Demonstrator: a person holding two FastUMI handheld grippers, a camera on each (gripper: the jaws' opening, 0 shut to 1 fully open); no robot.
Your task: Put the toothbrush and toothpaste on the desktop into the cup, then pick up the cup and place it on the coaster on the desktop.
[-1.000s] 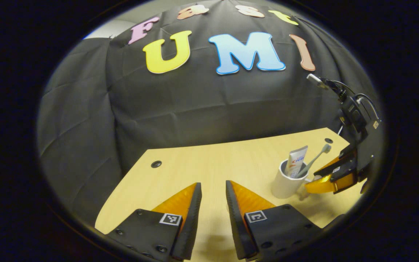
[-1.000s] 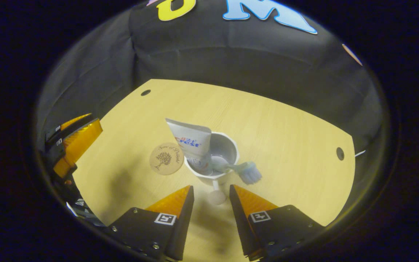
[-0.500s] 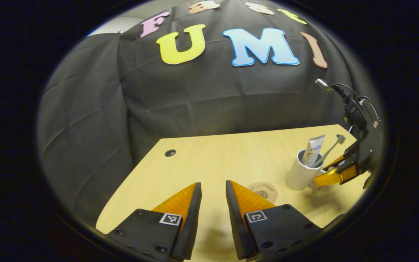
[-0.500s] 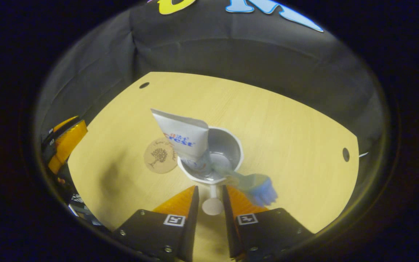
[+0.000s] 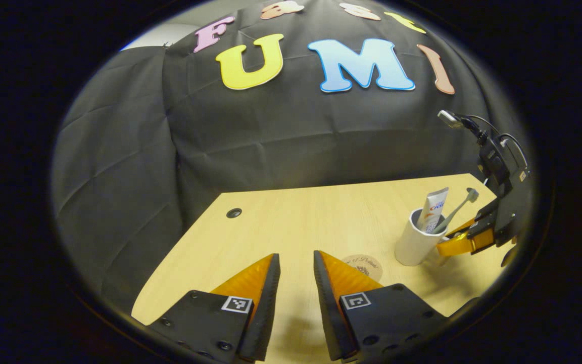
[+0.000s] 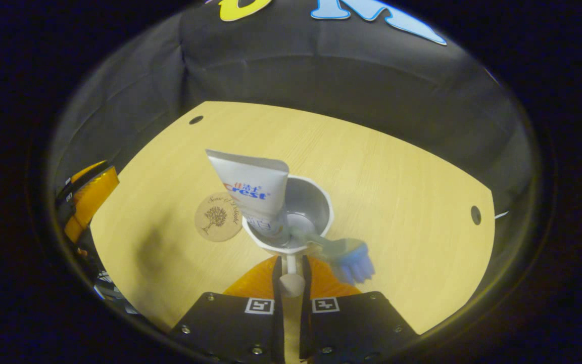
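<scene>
- Your left gripper [image 5: 296, 283] hangs with fingers apart, holding nothing, near the tabletop's [image 6: 397, 167] front edge.
- The coaster [image 6: 218, 217] lies bare, just left of the cup [image 6: 291, 222].
- Toothpaste [image 6: 253, 189] and toothbrush [image 6: 344, 253] stand in the cup; your right gripper [image 6: 291, 283] pinches its handle [image 6: 291, 280]. Moving it onto the coaster remains.

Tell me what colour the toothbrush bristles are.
Blue. The toothbrush head hangs over the cup rim, clearest in the right gripper view.

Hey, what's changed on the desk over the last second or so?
The right gripper moved in on the white cup and closed its fingers on the cup's handle. The left gripper stayed open. The toothpaste tube and the toothbrush stay in the cup, beside the round wooden coaster.
</scene>
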